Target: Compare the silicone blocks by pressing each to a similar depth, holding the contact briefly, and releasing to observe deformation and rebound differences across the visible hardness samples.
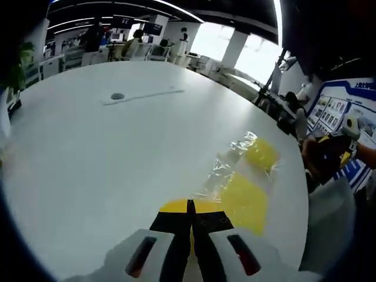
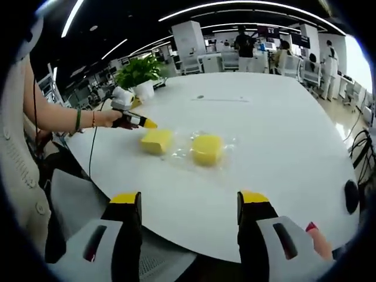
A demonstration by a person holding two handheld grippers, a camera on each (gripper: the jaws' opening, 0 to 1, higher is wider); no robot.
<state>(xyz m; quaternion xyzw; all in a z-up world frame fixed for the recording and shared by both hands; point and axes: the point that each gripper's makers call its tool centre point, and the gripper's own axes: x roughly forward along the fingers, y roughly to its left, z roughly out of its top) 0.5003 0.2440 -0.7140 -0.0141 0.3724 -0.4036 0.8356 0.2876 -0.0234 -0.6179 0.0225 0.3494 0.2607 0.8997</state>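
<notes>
Two yellow silicone blocks lie side by side near the edge of a round white desk point(image 2: 264, 135): the left block point(image 2: 156, 141) bare, the right block point(image 2: 207, 149) on crinkled clear plastic wrap point(image 2: 226, 154). The left gripper point(image 2: 145, 123), jaws closed together on nothing, hovers just beside the left block. The right gripper point(image 2: 189, 207) hangs back, jaws wide apart and empty.

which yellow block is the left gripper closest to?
The block without the crinkled clear wrap: the left gripper, jaws closed, points at it. The other block sits farther along, on the wrap.
</notes>
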